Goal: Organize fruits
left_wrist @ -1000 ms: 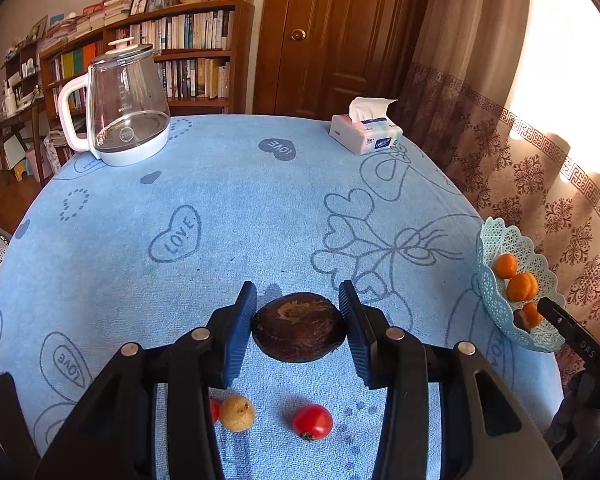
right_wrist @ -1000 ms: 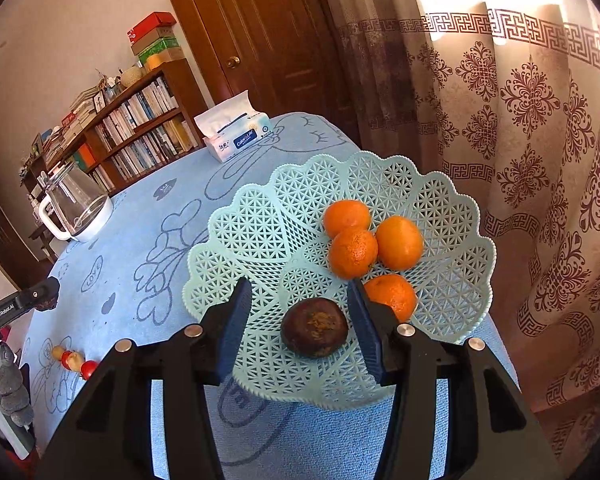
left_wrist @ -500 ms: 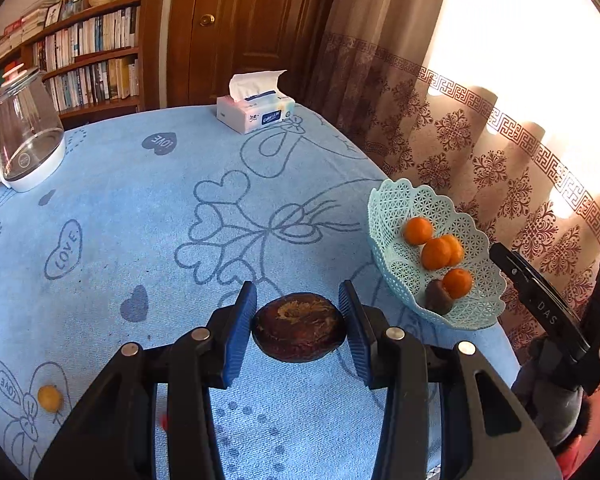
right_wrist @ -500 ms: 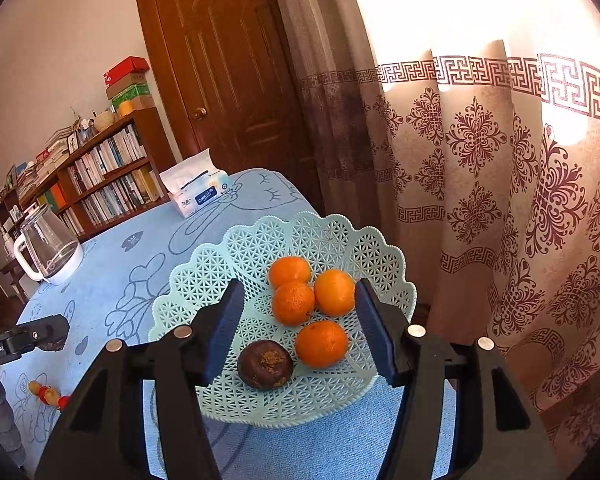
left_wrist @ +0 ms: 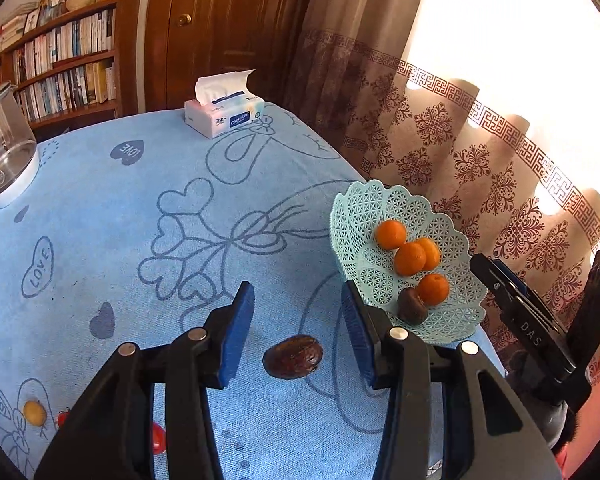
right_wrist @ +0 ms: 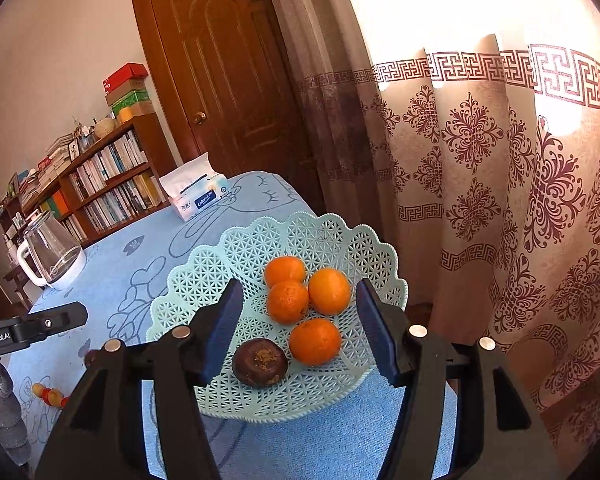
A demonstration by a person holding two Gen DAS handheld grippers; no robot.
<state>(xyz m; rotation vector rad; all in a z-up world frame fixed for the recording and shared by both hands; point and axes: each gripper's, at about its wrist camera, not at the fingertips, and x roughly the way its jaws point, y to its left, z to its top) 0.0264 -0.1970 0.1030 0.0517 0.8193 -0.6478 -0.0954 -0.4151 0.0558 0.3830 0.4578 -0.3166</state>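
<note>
Fruit first: a brown fruit (left_wrist: 292, 356) sits loose between the blue pads of your left claw (left_wrist: 296, 296). It touches neither pad, and the jaws are spreading apart. You cannot tell if it lies on the blue cloth (left_wrist: 100, 220) or hangs just above it. Low on the left edge of that view, a small yellow fruit (left_wrist: 34, 412) and a red fruit (left_wrist: 158, 438) lie on the cloth, well apart from the basket (right_wrist: 204, 276). Your right claw (right_wrist: 299, 286) is spreading too, and it pinches nothing. It hangs over the near side of the basket, and the fruit inside shows between its pads. At the near side of the basket lies a second brown fruit (right_wrist: 260, 362). An orange touches its right side, and three more oranges (right_wrist: 288, 302) huddle just behind. The basket stands near the table edge, beside the curtain (right_wrist: 500, 200). Farther back on the cloth, a glass jug (left_wrist: 4, 160) stands at the left and a tissue box (left_wrist: 224, 118) sits at the far edge. Behind the table are a bookshelf (left_wrist: 68, 68) and a brown door (right_wrist: 220, 80).
</note>
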